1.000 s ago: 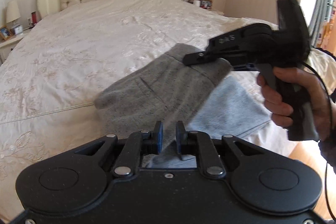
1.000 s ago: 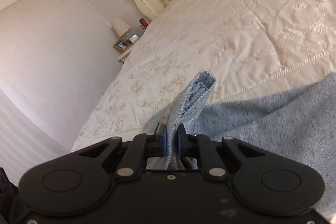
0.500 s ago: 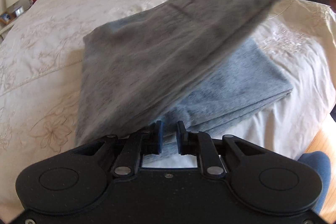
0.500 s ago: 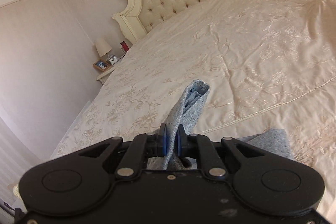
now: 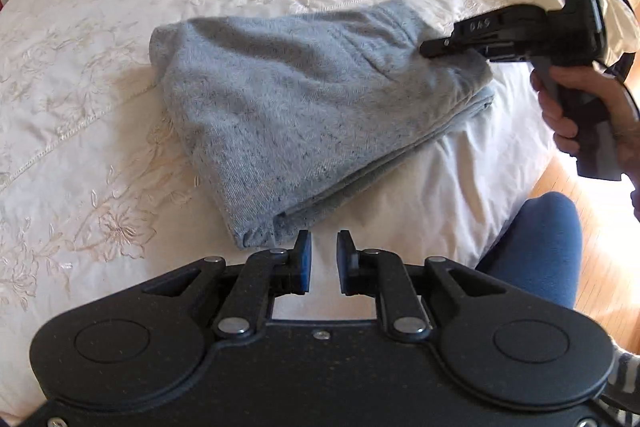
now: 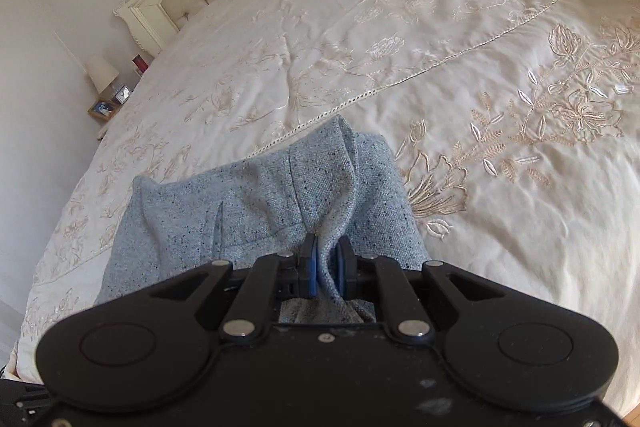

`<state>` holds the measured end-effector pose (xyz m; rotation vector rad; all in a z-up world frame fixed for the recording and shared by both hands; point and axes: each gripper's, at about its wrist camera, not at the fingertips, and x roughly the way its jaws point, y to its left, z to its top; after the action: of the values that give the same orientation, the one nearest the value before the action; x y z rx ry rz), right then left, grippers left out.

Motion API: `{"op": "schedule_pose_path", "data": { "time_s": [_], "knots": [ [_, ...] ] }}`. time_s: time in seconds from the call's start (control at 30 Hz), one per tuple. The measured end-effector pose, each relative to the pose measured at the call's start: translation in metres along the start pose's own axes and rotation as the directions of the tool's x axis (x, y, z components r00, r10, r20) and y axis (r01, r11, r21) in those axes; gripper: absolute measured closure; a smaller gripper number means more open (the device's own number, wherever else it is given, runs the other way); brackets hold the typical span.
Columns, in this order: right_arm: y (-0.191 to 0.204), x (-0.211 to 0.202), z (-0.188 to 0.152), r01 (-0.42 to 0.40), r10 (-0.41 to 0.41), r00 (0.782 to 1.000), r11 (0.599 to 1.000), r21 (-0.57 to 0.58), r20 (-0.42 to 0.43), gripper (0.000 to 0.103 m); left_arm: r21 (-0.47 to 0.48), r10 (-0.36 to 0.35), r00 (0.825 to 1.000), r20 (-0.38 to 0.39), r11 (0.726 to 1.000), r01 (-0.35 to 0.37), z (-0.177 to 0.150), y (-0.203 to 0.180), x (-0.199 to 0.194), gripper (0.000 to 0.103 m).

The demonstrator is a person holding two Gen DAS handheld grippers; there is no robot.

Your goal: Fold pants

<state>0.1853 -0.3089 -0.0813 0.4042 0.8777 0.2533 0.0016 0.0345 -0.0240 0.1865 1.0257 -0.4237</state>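
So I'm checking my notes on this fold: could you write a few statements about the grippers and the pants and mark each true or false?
1. The right gripper is shut on the grey pants. True.
2. The left gripper grips the pants. False: it is open, with nothing between its pads.
3. The pants lie on the wooden floor. False: they rest on the cream bedspread.
4. The pants lie in layers. True.

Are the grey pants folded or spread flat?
Folded: the pants lie doubled on the bedspread, layered edges showing; the right gripper pinches one corner.
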Motion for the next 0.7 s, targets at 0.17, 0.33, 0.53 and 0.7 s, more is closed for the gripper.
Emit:
{"op": "schedule_pose_path", "data": {
  "time_s": [0.17,0.33,0.53,0.7],
  "knots": [
    [0.002,-0.005,0.002,0.059,-0.058,0.998,0.997,-0.044,0.012,0.086,-0.089,0.055,0.985,0.161,0.995,-0.041,0.037,0.016,-0.028,0.079],
    [0.024,-0.027,0.013,0.166,-0.147,0.977,0.979,-0.116,0.154,0.084,-0.283,0.344,0.914,0.215,0.918,-0.279,0.082,0.033,-0.002,0.079],
    [0.064,-0.018,0.022,0.147,-0.105,0.976,0.965,-0.218,0.19,0.079,-0.388,0.42,0.903,0.092,0.85,-0.356,0.11,0.05,0.054,0.079],
    [0.079,0.016,0.019,0.157,-0.119,0.981,0.951,-0.266,0.154,0.077,-0.355,0.403,0.915,0.0,0.856,-0.377,0.105,0.045,0.084,0.079]
  ]
}}
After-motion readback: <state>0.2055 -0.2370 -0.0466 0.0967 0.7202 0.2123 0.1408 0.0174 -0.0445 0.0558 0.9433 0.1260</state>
